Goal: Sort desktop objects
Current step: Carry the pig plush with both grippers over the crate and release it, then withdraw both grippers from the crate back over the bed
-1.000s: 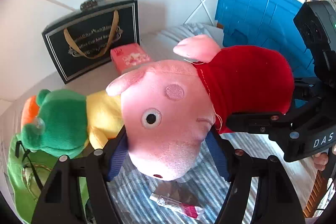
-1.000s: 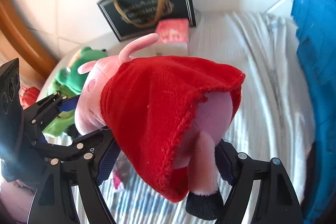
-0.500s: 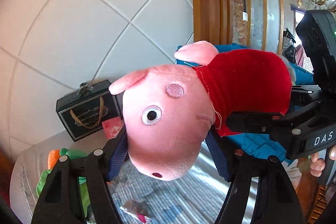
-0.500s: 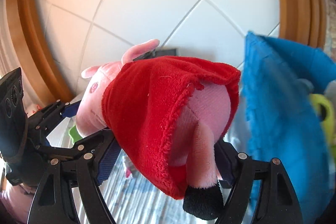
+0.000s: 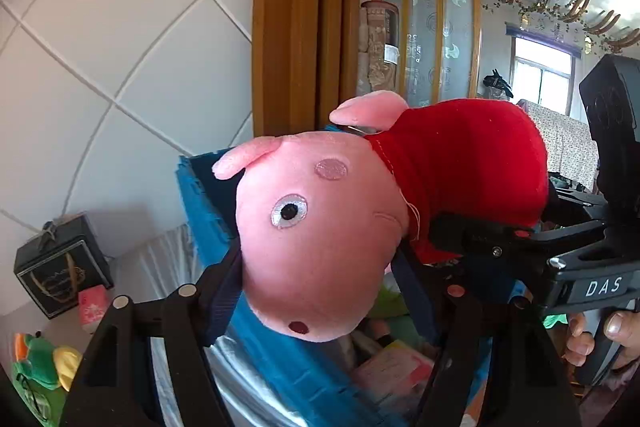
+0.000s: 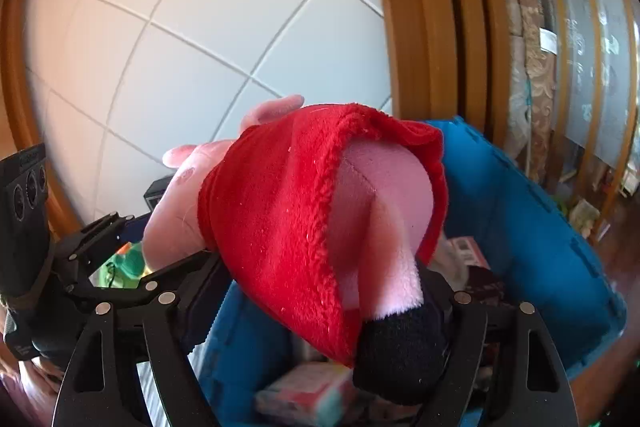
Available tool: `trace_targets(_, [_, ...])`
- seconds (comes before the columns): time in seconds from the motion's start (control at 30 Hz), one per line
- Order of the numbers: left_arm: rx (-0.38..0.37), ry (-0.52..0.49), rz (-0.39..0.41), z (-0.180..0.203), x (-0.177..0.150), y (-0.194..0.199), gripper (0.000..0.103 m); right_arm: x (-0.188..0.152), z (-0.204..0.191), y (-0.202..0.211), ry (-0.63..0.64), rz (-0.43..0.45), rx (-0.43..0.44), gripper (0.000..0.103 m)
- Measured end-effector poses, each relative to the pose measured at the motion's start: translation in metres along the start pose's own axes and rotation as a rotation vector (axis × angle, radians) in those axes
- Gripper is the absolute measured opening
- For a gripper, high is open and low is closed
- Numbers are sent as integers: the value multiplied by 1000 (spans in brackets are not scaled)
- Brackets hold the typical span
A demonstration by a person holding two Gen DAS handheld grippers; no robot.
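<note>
While both claws carry it, the pink pig toy (image 5: 320,243) in a red dress hangs in the air above the blue bin (image 6: 532,227), head toward the left side, feet toward the right.

Blue bin: large, ribbed plastic walls, open top; holds mixed items, among them a pink-and-white pack (image 6: 308,395), too blurred to read.

Pig toy: held lying across; head pinched between the fingers of the left claw (image 5: 320,291), dress hem and body pinched by the right claw (image 6: 324,307); one black-tipped foot (image 6: 396,355) hangs down over the bin.

Left claw: closed on the pig's head, blue pads pressing both cheeks.

Right claw: closed on the pig's body, black frame marked DAS in the left view; the person's fingers (image 5: 616,327) wrap its handle.

Black gift box (image 5: 60,267): gold handle, stands against the white tiled wall at the back of the bench (image 5: 136,267).

Green frog toy (image 5: 36,367): lies on the bench, lower left, with yellow and orange parts.

Small pink box (image 5: 90,303): just in front of the black gift box.
</note>
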State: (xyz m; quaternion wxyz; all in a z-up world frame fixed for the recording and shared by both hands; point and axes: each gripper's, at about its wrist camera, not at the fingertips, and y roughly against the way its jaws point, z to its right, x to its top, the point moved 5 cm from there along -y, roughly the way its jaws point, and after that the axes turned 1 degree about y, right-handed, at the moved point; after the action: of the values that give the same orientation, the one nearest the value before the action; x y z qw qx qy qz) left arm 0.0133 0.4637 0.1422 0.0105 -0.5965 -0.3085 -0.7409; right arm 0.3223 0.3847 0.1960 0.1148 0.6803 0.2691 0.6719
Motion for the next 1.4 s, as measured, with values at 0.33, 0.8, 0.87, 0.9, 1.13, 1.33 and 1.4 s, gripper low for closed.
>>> trace_targets(0.33, [-44,-82,-181,99,-4,-82,71,-22,157,5,-137,-86,-246,82])
trace_targets(0.8, [61,-81,-173,101,-17,-68,71,-45,188,4,-112,-125,-448,103])
trace_targets(0.87, [83,-74,-140,93,-18,-57,72,-44,183,8,-103,-108,-462,103])
trace_targets(0.9, [97,-68,-121,88,-18,-49,75,-44,179,11,-98,-94,-459,103])
trace_targets(1.13, [182,17,-13,37,-21,-6,79,-29,124,26,-24,16,-410,103])
trace_targets(1.33, [212,96,-6,-21,-38,29,79,-14,57,20,45,89,-324,103])
trace_targets(1.4, [233,115,-3,-43,-48,45,78,-11,30,12,67,96,-286,103])
